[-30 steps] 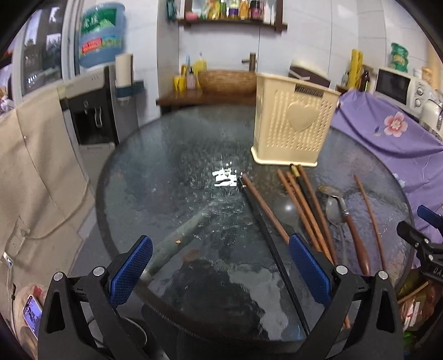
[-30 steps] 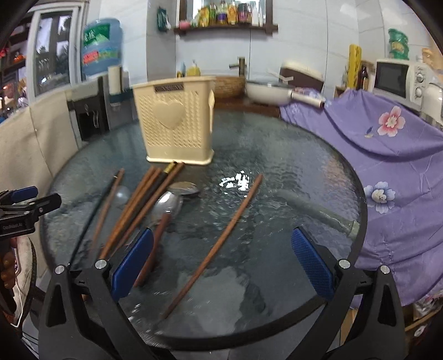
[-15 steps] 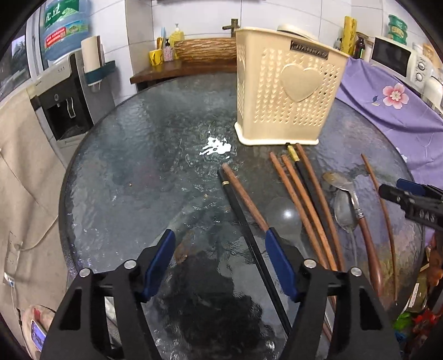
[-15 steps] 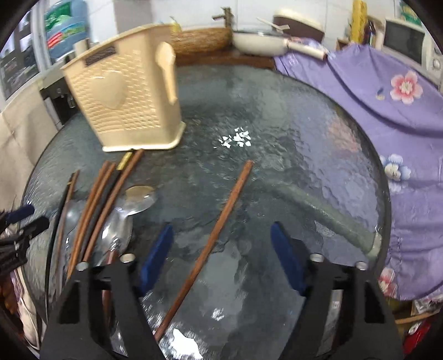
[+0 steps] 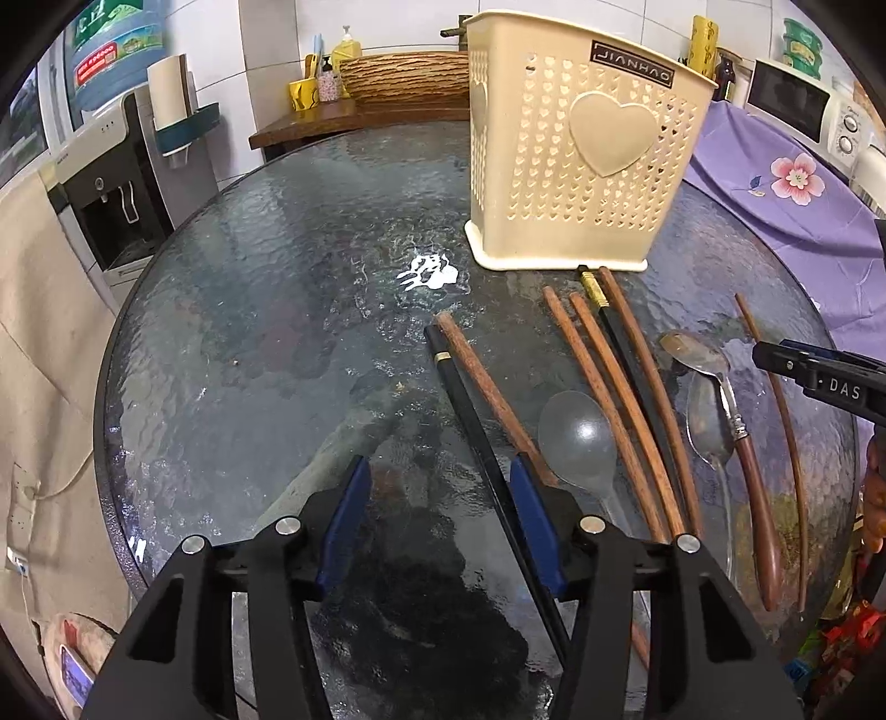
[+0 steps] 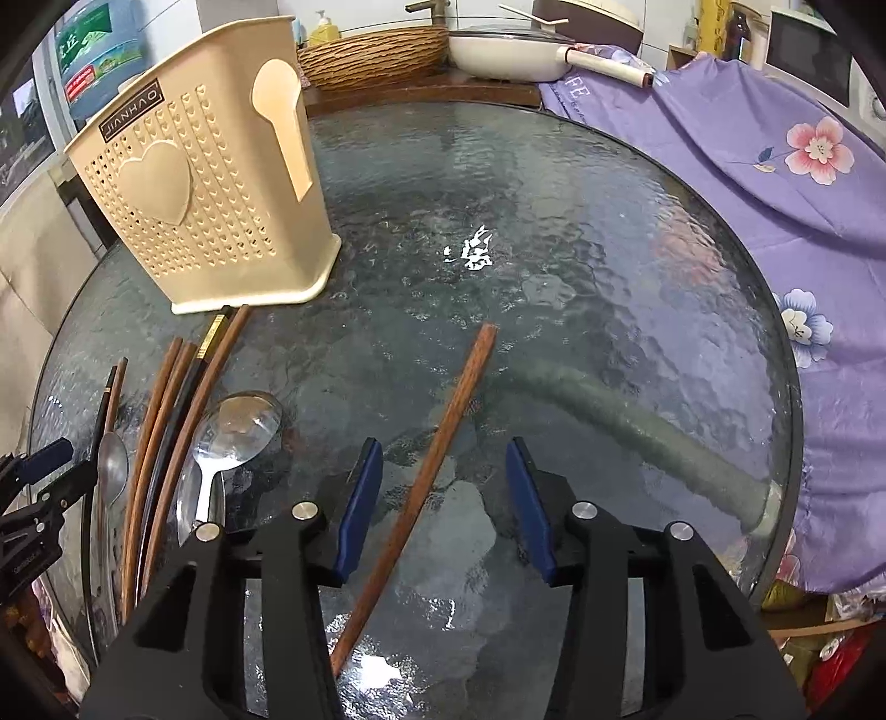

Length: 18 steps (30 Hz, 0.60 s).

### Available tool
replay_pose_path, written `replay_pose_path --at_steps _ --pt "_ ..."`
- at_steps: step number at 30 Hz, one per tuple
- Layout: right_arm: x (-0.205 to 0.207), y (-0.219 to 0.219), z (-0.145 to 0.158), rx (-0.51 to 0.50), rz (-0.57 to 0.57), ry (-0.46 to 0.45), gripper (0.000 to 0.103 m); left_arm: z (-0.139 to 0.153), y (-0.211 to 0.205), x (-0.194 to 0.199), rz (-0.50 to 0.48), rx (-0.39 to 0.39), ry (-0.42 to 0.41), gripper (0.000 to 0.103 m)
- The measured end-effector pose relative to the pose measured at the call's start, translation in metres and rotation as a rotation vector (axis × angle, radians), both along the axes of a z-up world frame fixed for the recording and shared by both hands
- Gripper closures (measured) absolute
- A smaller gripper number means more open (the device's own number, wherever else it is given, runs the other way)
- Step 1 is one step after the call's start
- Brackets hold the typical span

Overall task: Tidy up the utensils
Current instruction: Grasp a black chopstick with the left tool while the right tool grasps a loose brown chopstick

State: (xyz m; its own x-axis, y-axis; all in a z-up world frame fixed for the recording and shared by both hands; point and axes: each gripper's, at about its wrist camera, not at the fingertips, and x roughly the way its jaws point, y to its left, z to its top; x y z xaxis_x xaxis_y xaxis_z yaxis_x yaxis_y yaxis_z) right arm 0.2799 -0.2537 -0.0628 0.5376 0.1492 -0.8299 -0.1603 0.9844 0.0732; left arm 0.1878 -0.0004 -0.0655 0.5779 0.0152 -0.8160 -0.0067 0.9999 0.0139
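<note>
On the round glass table (image 5: pixel 249 332) a cream perforated utensil basket (image 5: pixel 581 166) stands upright. In front of it lie several brown and black chopsticks, a clear plastic spoon (image 5: pixel 576 437) and a metal spoon with a brown handle (image 5: pixel 714 387). My left gripper (image 5: pixel 440 498) hangs low over a black chopstick (image 5: pixel 470 410), which runs between its closing jaws close to the right pad without being pinched. My right gripper (image 6: pixel 446 476) is closing too, astride a single brown chopstick (image 6: pixel 448 421) that lies apart from the rest; its pads are clear of the stick. The basket (image 6: pixel 205 194) stands at the far left in this view.
A purple flowered cloth (image 6: pixel 775 166) drapes over something past the table's right edge. A water dispenser (image 5: pixel 127 183) stands at the left. A wooden counter (image 5: pixel 354 119) behind holds a woven basket and a white pan (image 6: pixel 509 52). A metal spoon (image 6: pixel 232 432) lies beside the chopstick bundle.
Both grippers have moved forward and down toward the table and tipped downward. Their jaws have narrowed. The black chopstick and the lone brown chopstick now lie between the pads.
</note>
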Motion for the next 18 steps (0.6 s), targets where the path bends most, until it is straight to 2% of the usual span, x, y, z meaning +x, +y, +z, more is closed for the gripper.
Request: replay_pose_path --at_steps 9,13,18 --pt "0.011 -0.001 0.001 0.012 -0.016 0.013 0.072 0.000 0.009 0.017 0.017 0.011 0.004 0.056" --pt "0.022 -0.004 0.003 0.062 -0.008 0.052 0.078 0.002 0.010 0.031 -0.005 0.009 0.042 0.056" --pt "0.037 0.005 0.003 0.069 0.016 0.083 0.085 0.003 0.006 0.050 -0.020 -0.001 0.078 0.057"
